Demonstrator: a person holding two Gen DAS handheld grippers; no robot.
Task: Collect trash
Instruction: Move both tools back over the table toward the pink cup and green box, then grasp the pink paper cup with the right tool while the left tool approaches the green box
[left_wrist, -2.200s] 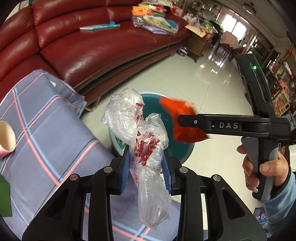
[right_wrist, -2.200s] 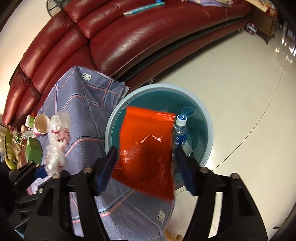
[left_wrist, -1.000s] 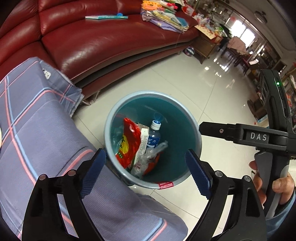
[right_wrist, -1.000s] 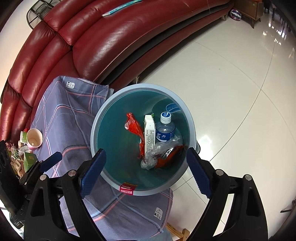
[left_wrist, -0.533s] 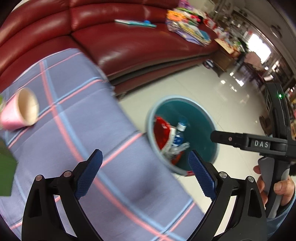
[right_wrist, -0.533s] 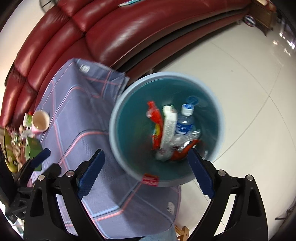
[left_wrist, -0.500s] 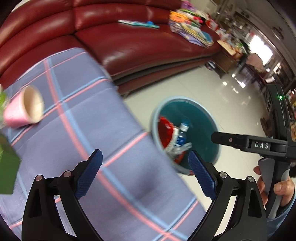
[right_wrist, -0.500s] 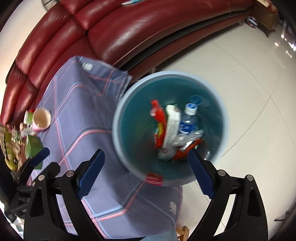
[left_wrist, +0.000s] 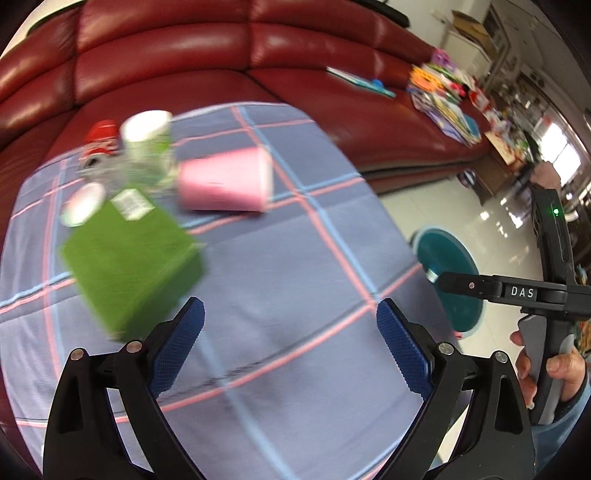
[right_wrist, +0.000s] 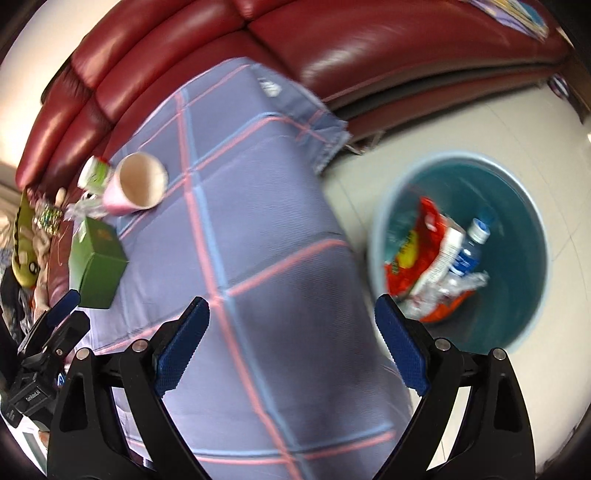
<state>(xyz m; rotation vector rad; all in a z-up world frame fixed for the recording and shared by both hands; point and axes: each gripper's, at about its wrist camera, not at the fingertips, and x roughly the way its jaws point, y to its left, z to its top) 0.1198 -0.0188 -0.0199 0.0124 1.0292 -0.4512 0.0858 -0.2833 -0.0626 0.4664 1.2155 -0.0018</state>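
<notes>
Where motion blurs the green box (left_wrist: 129, 266), both claws gape empty, left claw (left_wrist: 290, 350), right claw (right_wrist: 291, 349), bin (right_wrist: 532, 325) part-hidden.

Cloth (left_wrist: 280, 280) before my left gripper (left_wrist: 290, 341) lies bare; box (left_wrist: 133, 258), cup (left_wrist: 225, 184) crowd its far-left corner.

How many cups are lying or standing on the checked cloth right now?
2. A pink cup lies on its side, mouth toward the sofa corner; a white-and-green cup stands just behind it, beside the green box. Blur and clutter there may hide others.
</notes>
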